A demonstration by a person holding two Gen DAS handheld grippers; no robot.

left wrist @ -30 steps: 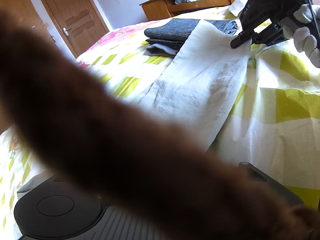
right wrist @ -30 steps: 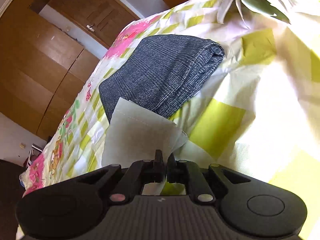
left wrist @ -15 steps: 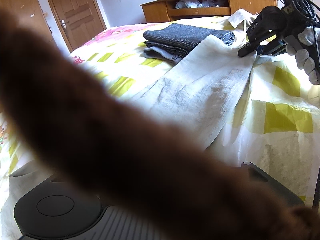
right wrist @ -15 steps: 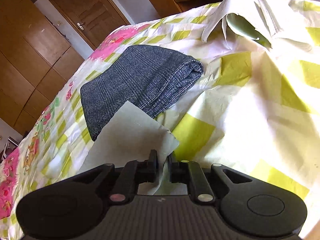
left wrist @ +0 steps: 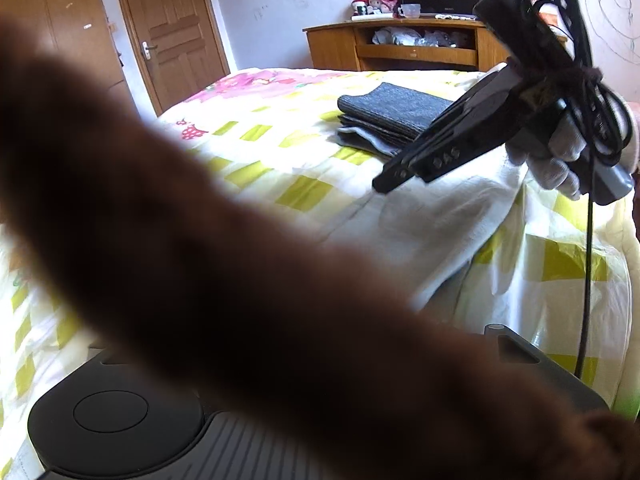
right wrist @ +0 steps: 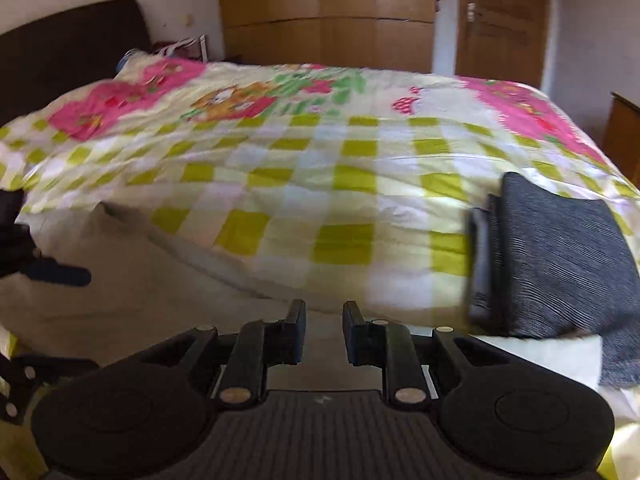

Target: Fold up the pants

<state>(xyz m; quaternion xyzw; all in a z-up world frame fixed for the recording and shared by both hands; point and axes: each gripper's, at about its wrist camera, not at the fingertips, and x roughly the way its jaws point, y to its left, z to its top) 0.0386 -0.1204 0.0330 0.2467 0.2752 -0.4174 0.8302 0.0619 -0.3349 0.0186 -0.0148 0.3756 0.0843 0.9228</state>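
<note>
Right gripper (right wrist: pixel 324 332) with fingers apart, nothing between them, cream cloth just beneath. In the left wrist view, up at 2 o'clock, gripped by a white-gloved hand (left wrist: pixel 552 160), tilted with tips aimed down toward 8 o'clock, hovering just above the cream pants (left wrist: pixel 440 216). Black cable (left wrist: pixel 588 260) looped over the handle and hanging straight down at 4 o'clock.

Left gripper (right wrist: pixel 60 274) only a blurred dark shape at 9 o'clock of the right wrist view, above the pants. Own fingers hidden in its own camera behind a blurred brown mass (left wrist: pixel 240 280) running from 9 to 5 o'clock. Cannot tell whether apart or together.

Half a second ago: right gripper pinched on the pant hem. Now let go, hem dropped onto the bedspread (right wrist: pixel 320 160). Right camera swung round from the cabinet side toward the dark headboard (right wrist: pixel 72 40) and the wardrobe (right wrist: pixel 328 8).

Pants spread flat on the bedspread, from 9 to 6 o'clock in the right wrist view. Folded grey stack (right wrist: pixel 560 256) at 3 o'clock, beside the pants.

Wooden cabinet (left wrist: pixel 332 46) at 1 o'clock in the left wrist view: crumpled pale bundles on its open shelf, too small to identify; cup (left wrist: pixel 410 10) on top.
</note>
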